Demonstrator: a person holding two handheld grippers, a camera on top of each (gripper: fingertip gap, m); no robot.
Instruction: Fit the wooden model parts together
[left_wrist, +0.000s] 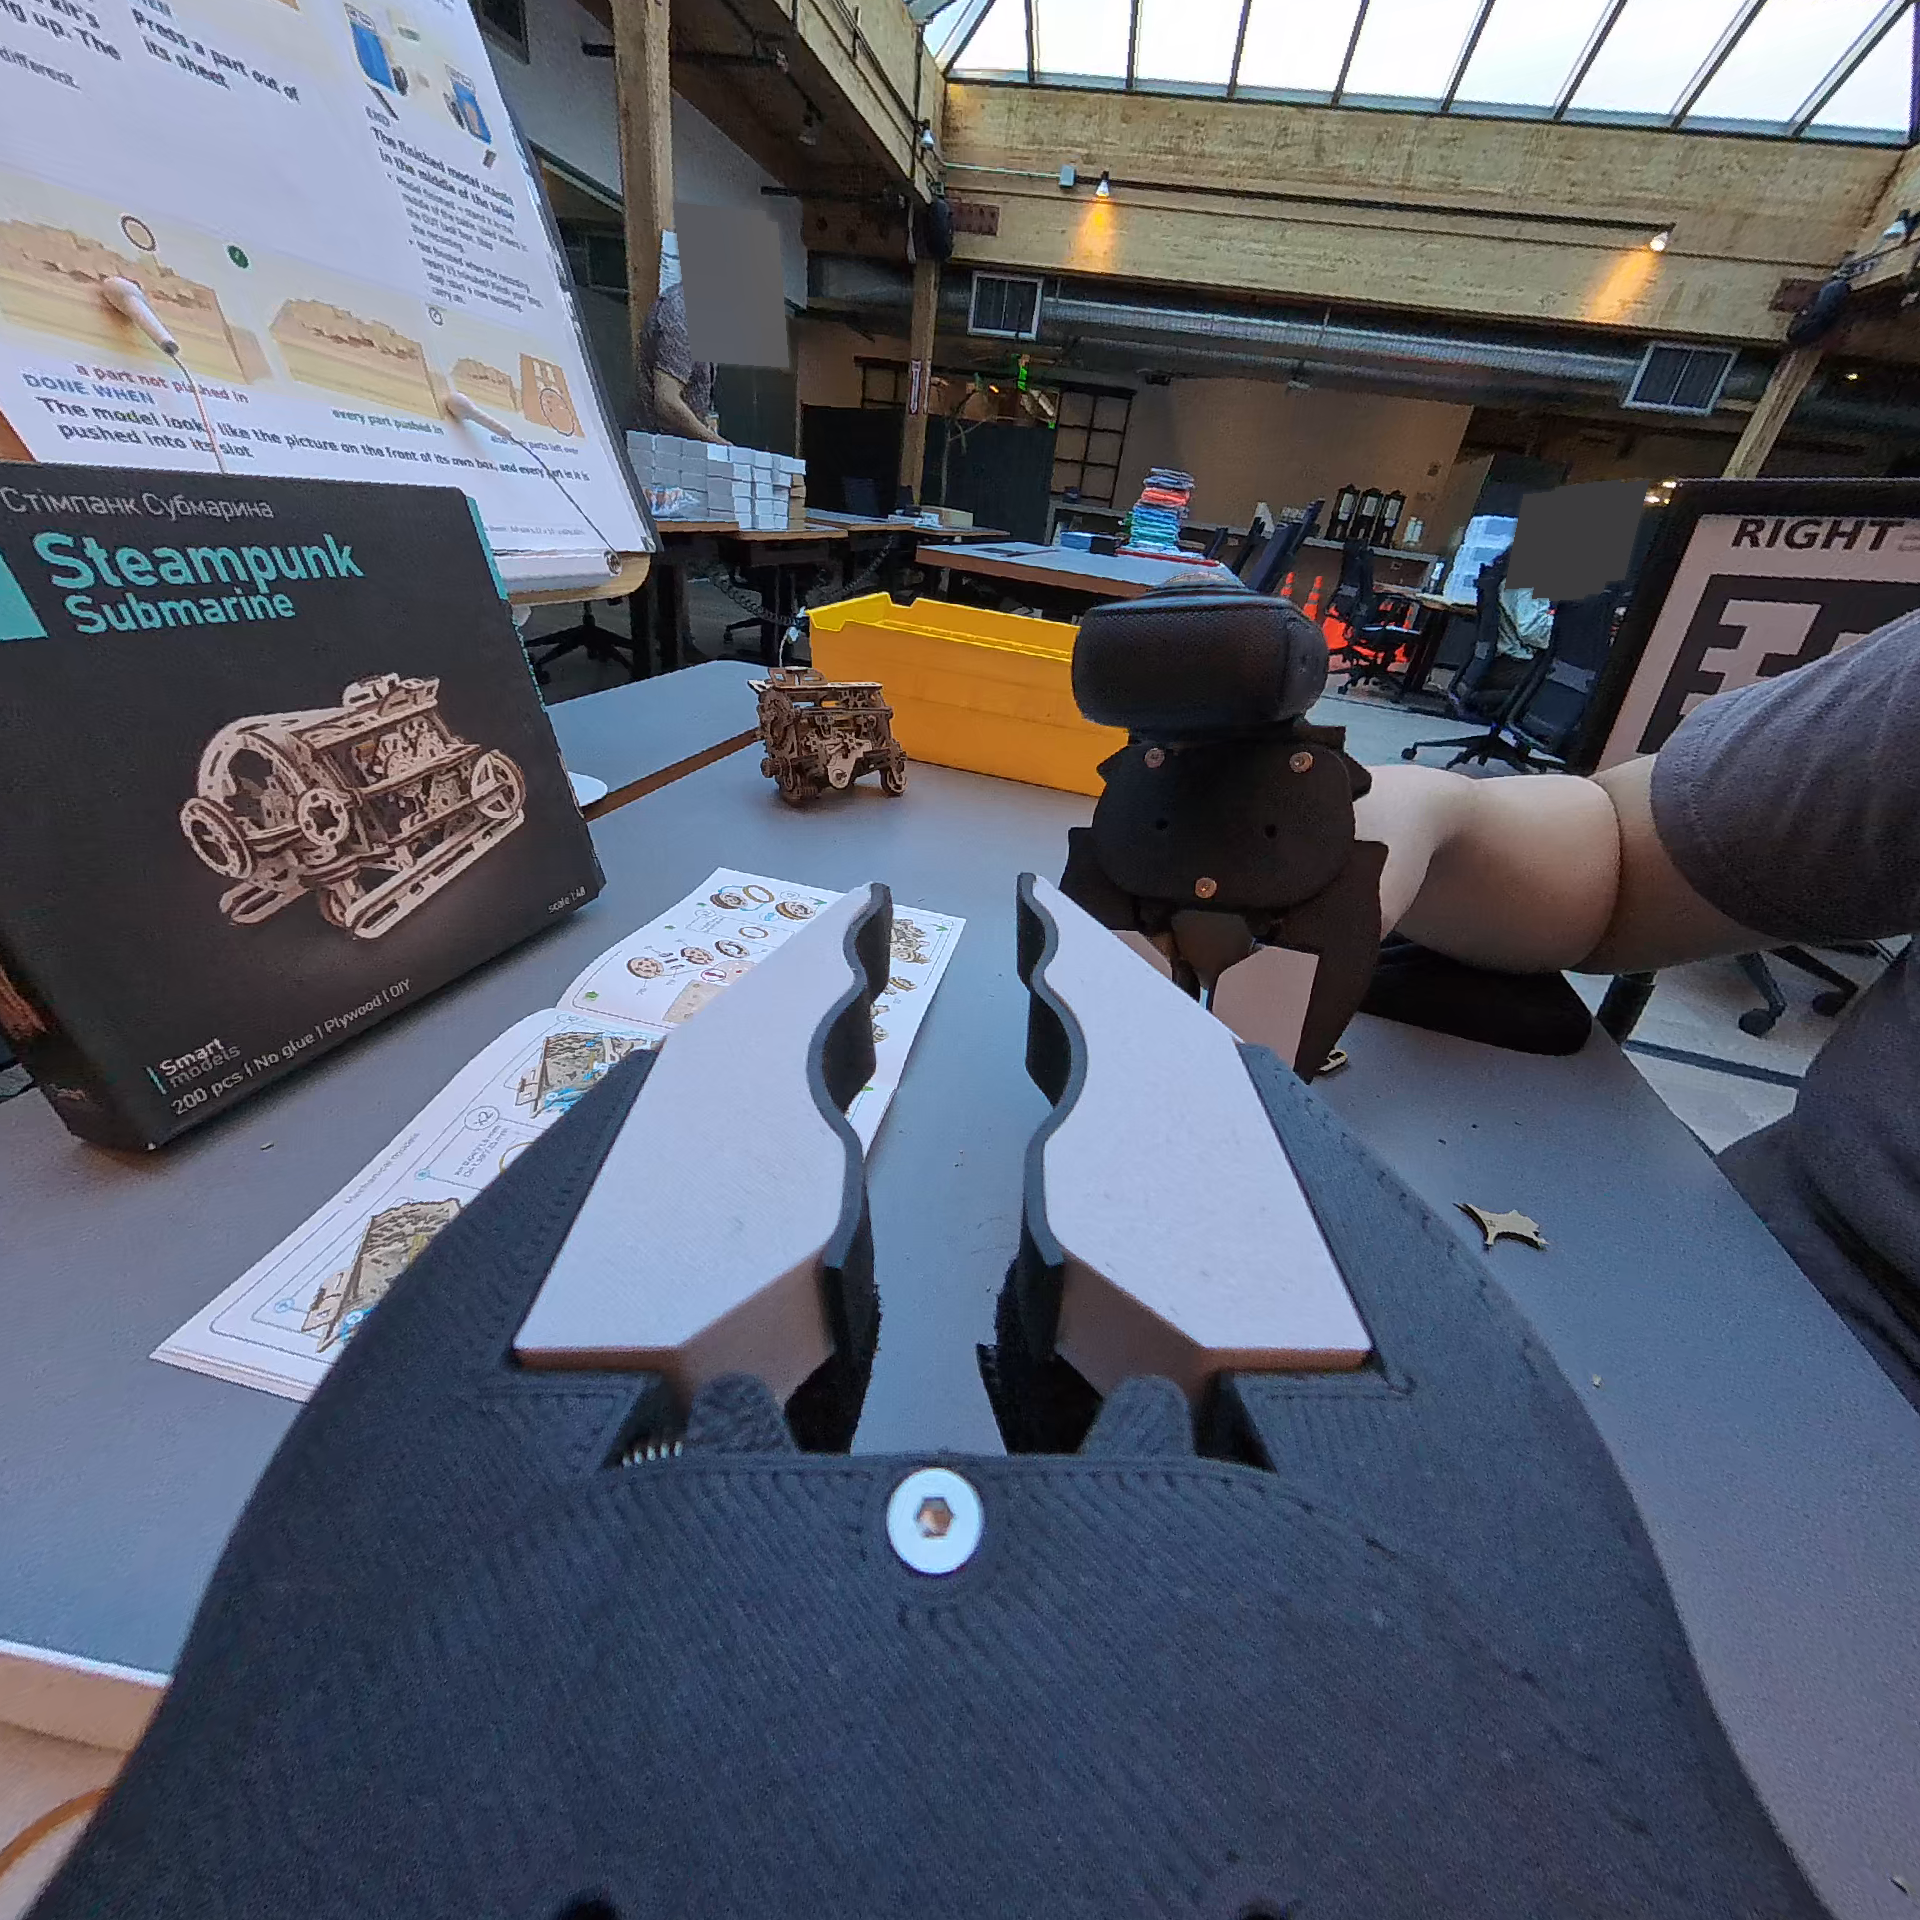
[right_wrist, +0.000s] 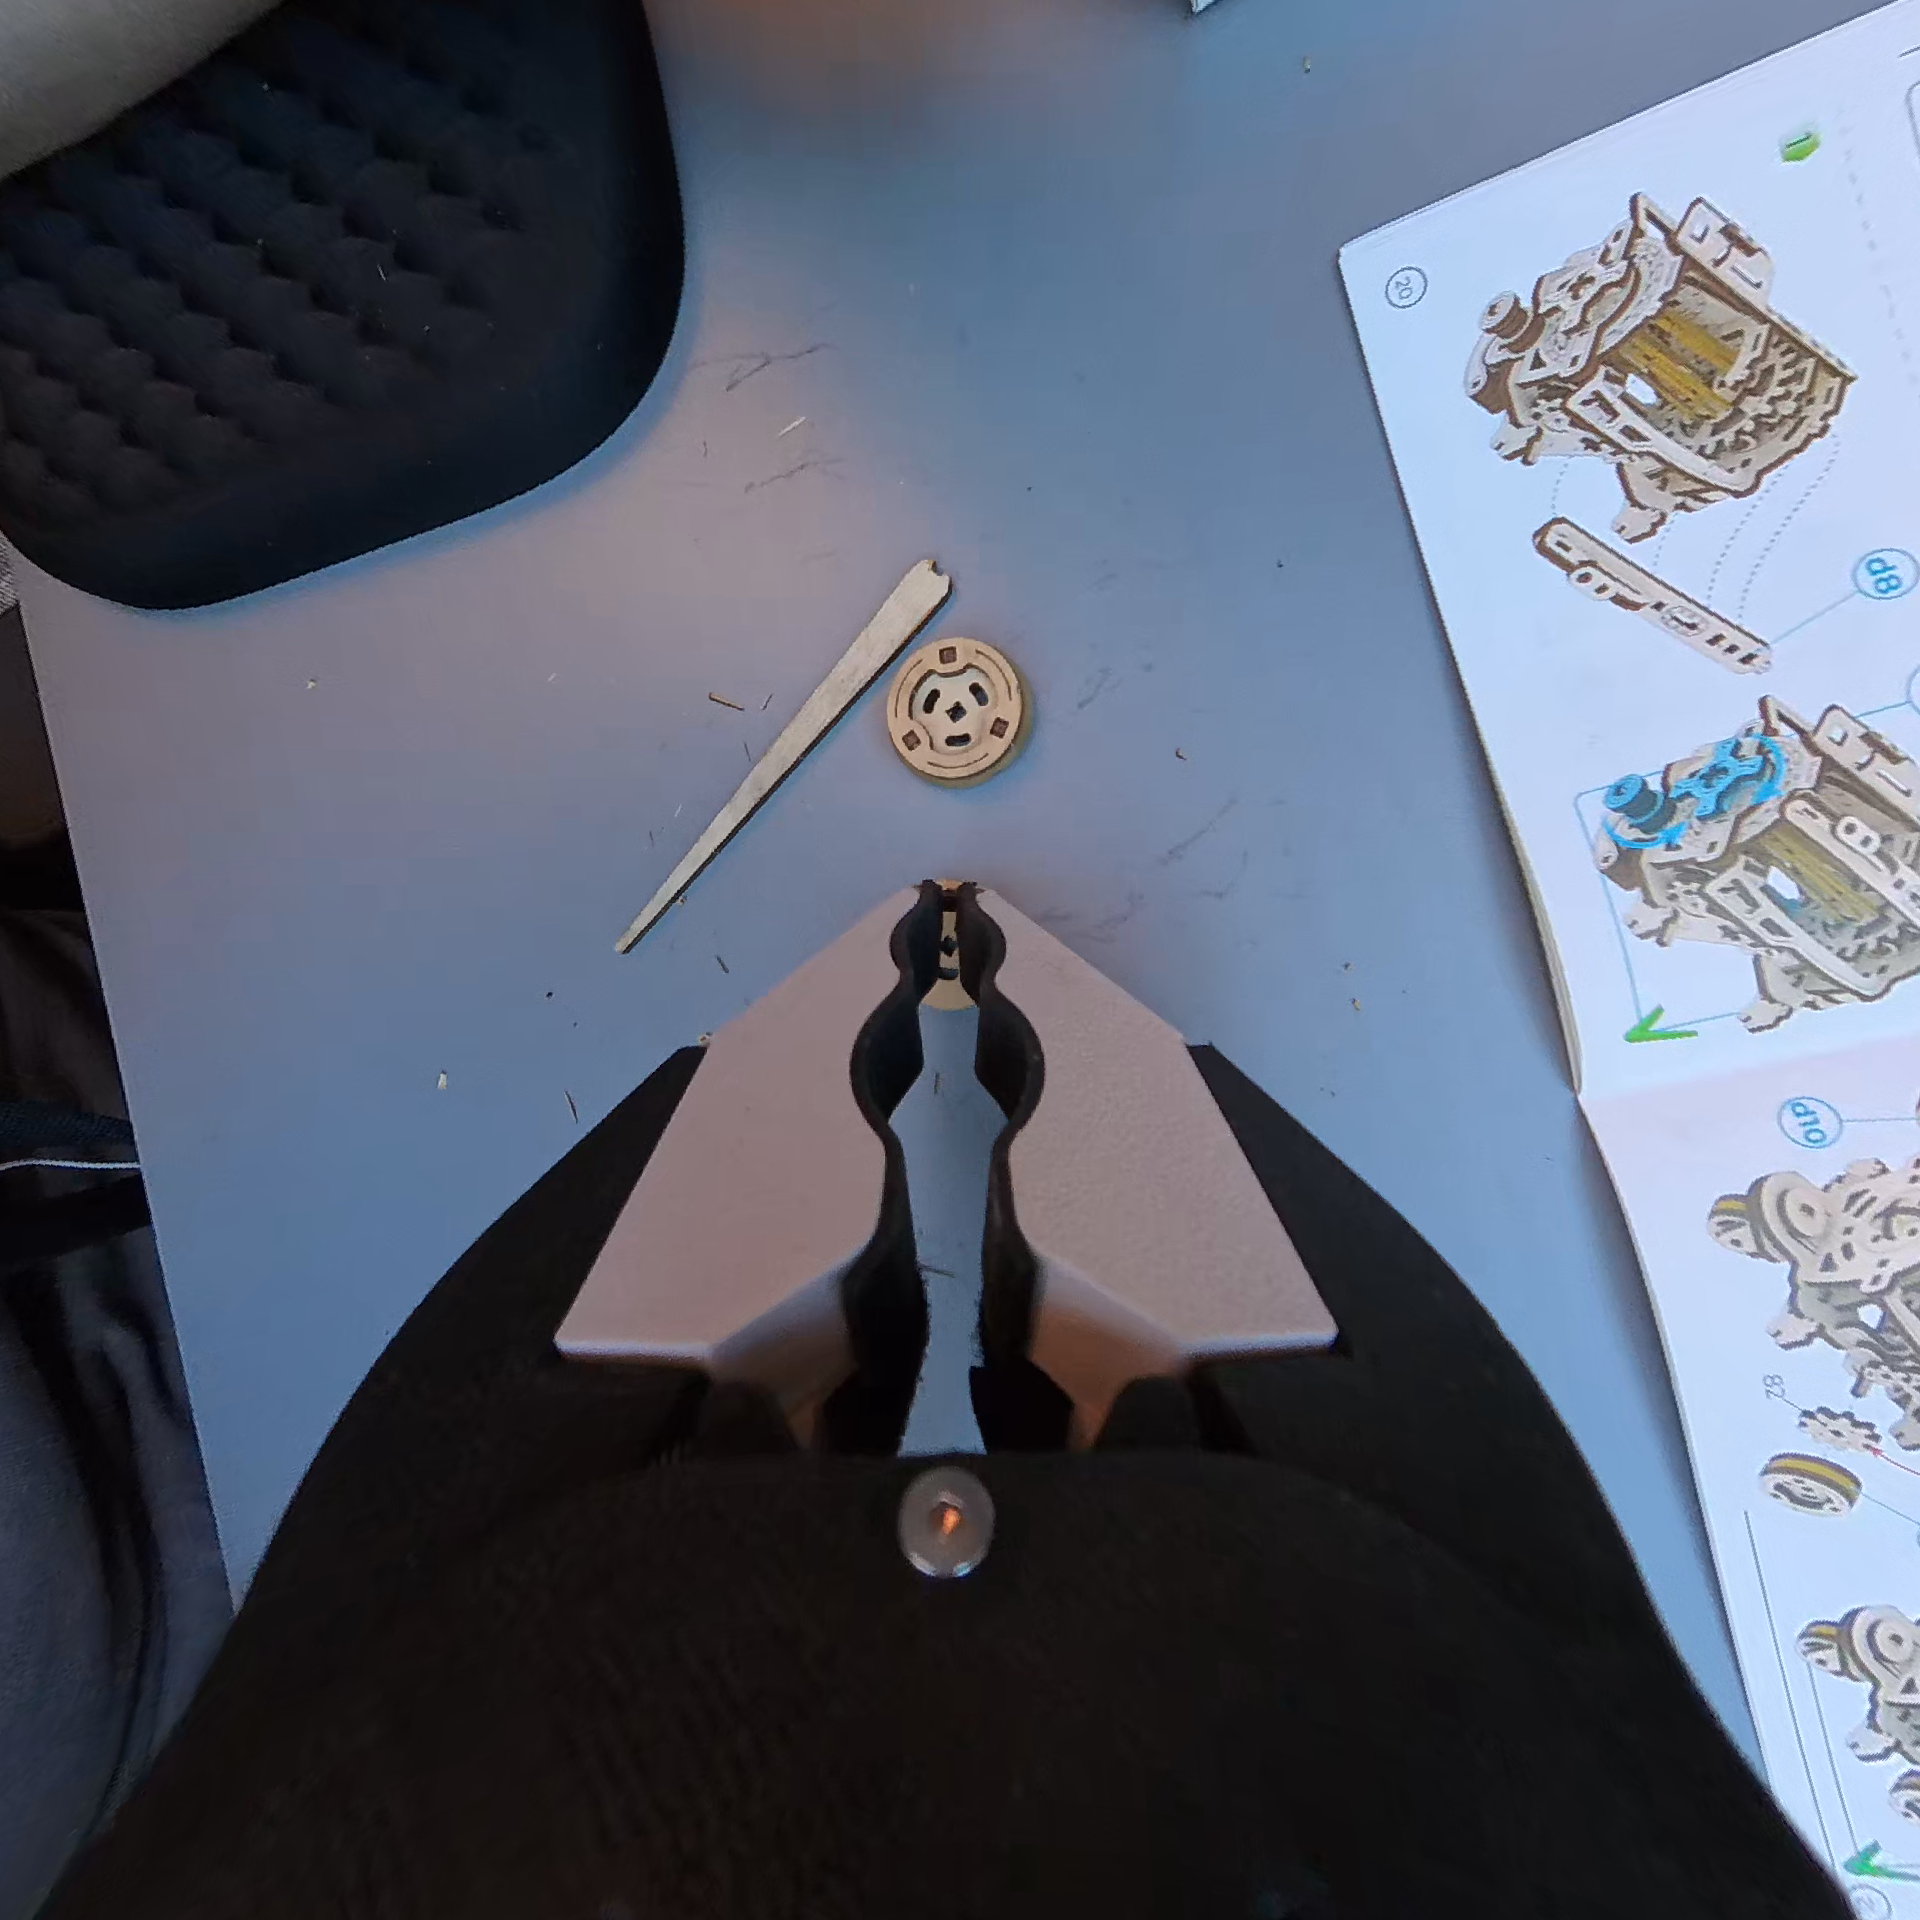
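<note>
My left gripper (left_wrist: 951, 899) is open and empty, held above the grey table (left_wrist: 727, 831) over the open instruction booklet (left_wrist: 582, 1081). My right gripper (right_wrist: 945, 902) points down at the table and is shut on a small thin wooden part (right_wrist: 949, 995) at its fingertips; it also shows in the left wrist view (left_wrist: 1304, 1044). Just ahead of it on the table lie a round wooden disc with cut-outs (right_wrist: 957, 712) and a tapered wooden stick (right_wrist: 790, 753). A partly built wooden model (left_wrist: 828, 732) stands farther back.
The black model kit box (left_wrist: 260, 790) stands at the left, with an instruction board (left_wrist: 291, 239) behind it. A yellow bin (left_wrist: 966, 686) sits at the back. A black padded cushion (right_wrist: 301, 291) lies near the person's arm. A wooden scrap (left_wrist: 1501, 1226) lies at the right. The booklet (right_wrist: 1714, 831) borders the right gripper. There is about 15 cm between the tips of the two grippers.
</note>
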